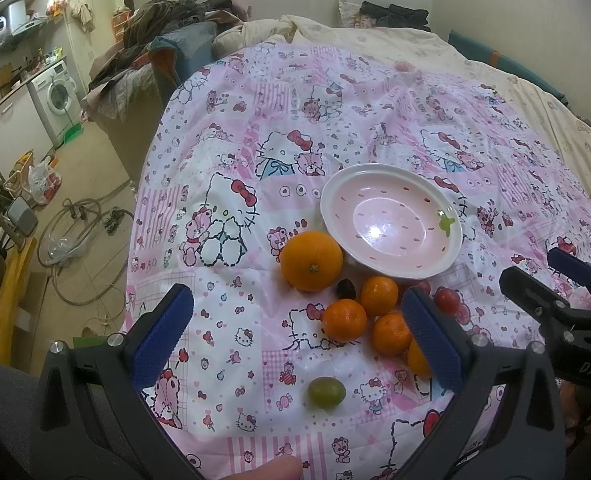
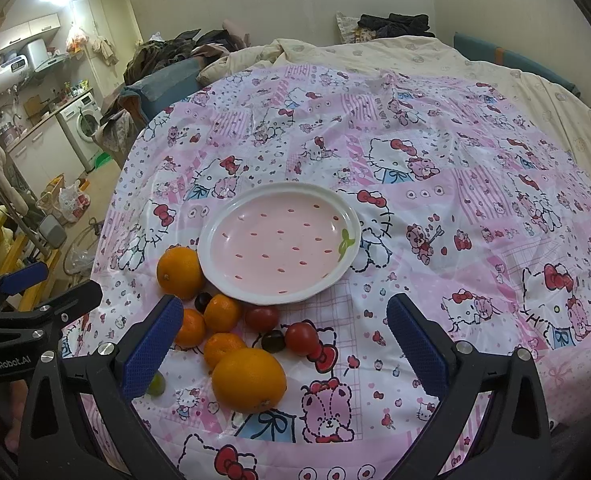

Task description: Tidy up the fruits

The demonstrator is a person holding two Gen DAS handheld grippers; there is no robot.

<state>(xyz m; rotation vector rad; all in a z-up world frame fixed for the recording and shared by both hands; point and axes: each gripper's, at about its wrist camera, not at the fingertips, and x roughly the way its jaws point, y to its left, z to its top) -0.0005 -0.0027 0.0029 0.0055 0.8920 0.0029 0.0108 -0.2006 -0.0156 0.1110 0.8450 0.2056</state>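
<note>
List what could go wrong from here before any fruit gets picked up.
1. The fruits crowd together: closing on one small orange may knock the dark grape or red tomato away.
2. The plate rests on soft, wrinkled bedding and looks slightly tilted, so dropped round fruit might roll off.

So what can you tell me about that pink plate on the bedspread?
The plate is a shallow round dish with a white, slightly wavy rim and a pale pink inside dotted with small red seed marks, like a strawberry; a green leaf is painted near one edge. It looks like glazed ceramic, shiny under the light. It lies flat and empty on the pink cartoon-print bedspread. A large orange sits right against its rim; whether they touch is unclear.
</note>
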